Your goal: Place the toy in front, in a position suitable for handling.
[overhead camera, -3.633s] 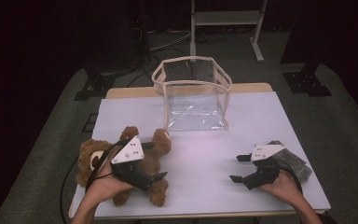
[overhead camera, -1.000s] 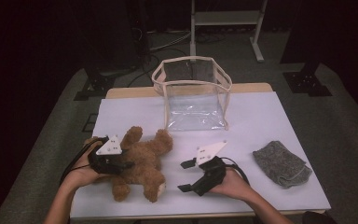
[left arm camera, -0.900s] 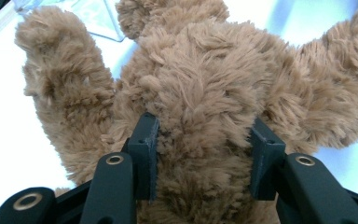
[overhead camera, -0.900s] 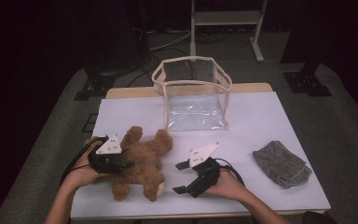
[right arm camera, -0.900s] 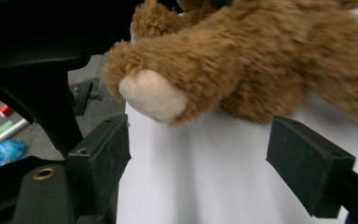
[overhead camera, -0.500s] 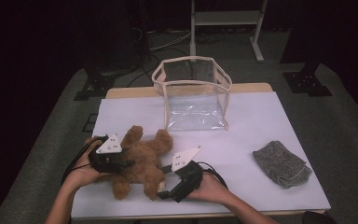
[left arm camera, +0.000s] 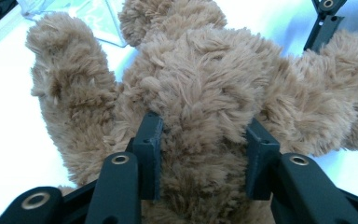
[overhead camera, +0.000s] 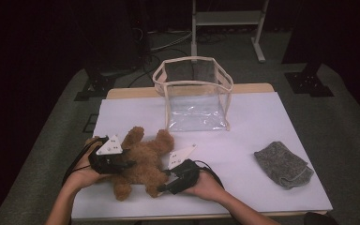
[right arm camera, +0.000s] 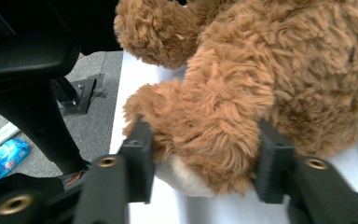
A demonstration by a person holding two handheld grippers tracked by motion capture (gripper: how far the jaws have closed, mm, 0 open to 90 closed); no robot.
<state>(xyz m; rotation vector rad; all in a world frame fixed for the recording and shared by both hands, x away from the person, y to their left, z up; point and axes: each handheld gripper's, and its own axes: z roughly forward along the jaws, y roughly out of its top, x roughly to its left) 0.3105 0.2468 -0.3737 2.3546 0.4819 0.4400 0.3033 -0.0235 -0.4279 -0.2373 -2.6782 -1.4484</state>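
Note:
A brown teddy bear (overhead camera: 143, 157) lies on the white table (overhead camera: 262, 122) at the front left. My left gripper (overhead camera: 125, 164) is shut on the bear's body, its pads sunk into the fur (left arm camera: 203, 116) in the left gripper view. My right gripper (overhead camera: 163, 187) comes in from the bear's right at its lower leg. Its jaws have just been closing, and the leg (right arm camera: 205, 121) is now between them with both pads pressing into the fur. The right gripper's black finger (left arm camera: 324, 23) also appears beyond the bear in the left gripper view.
A clear plastic bag with beige trim (overhead camera: 194, 96) stands open at the back middle of the table. A grey folded cloth (overhead camera: 283, 164) lies at the right. Dark floor and stand legs surround the table.
My right gripper has moved left from the table's middle to the bear's leg and its jaws have closed on it. The left gripper and the bear have stayed put.

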